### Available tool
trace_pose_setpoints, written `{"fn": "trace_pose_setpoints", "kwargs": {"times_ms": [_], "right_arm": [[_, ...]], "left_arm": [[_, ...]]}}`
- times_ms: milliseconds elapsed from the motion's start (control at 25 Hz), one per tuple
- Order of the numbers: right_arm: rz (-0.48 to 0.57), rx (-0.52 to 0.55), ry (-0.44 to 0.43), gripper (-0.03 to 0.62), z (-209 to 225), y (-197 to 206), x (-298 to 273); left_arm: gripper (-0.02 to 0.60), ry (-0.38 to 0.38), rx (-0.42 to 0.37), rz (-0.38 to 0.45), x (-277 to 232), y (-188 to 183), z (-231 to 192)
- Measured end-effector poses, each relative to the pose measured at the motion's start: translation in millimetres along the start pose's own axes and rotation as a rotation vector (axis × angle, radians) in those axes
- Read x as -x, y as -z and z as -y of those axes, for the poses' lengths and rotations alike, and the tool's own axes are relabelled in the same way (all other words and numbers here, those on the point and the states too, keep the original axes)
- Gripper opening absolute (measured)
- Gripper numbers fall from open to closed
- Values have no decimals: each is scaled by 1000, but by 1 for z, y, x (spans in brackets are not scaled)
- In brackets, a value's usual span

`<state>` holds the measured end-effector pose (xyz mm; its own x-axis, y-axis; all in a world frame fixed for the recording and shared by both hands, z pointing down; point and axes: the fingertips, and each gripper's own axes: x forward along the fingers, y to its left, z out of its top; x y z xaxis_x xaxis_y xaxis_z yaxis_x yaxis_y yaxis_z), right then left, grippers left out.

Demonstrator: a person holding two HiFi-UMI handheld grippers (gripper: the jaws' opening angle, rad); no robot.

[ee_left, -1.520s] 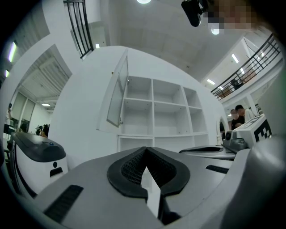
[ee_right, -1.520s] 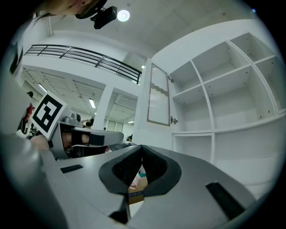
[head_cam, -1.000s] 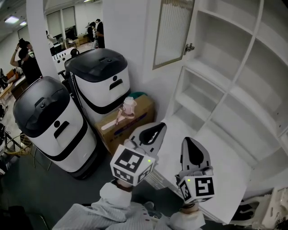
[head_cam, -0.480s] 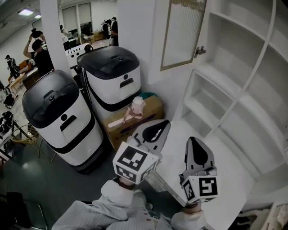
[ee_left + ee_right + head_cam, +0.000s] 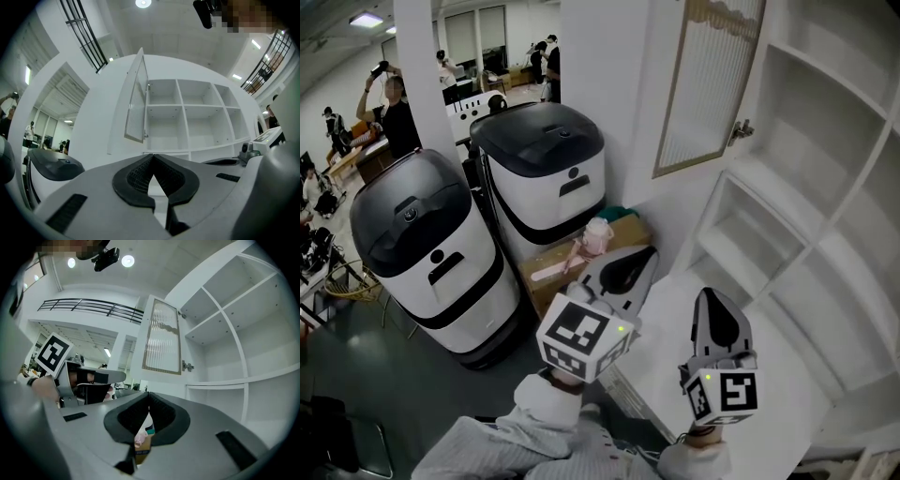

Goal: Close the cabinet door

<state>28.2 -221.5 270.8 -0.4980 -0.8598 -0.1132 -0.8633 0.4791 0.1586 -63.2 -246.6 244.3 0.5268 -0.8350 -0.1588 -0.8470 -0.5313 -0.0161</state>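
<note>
The cabinet door (image 5: 705,86), a white frame with a ribbed glass panel, stands swung open to the left on its hinge (image 5: 741,128) at the upper shelves of the white cabinet (image 5: 825,197). It also shows edge-on in the left gripper view as the door (image 5: 136,105), and face-on in the right gripper view as the door (image 5: 162,336). My left gripper (image 5: 648,254) is shut and empty, held below the door and well short of it. My right gripper (image 5: 710,296) is beside it, also shut and empty, over the white counter (image 5: 769,370).
Two white machines with black lids (image 5: 427,253) (image 5: 551,173) stand on the floor at the left. A cardboard box (image 5: 572,264) with a pink item (image 5: 596,234) on it sits against the cabinet's side. People stand far back at the left.
Both grippers have moved forward and slightly up toward the cabinet, and the head view has shifted with them. The door hangs open at the same angle.
</note>
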Motion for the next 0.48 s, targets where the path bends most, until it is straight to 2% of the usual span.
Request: {"fn": "trace_pose_setpoints", "kwargs": {"times_ms": [400, 480], "right_arm": [[-1, -16, -19, 12, 0, 6, -35], [-1, -19, -28, 12, -2, 8, -39]], "left_arm": [[15, -5, 14, 36, -11, -9, -30], [82, -5, 16, 36, -11, -8, -36]]}}
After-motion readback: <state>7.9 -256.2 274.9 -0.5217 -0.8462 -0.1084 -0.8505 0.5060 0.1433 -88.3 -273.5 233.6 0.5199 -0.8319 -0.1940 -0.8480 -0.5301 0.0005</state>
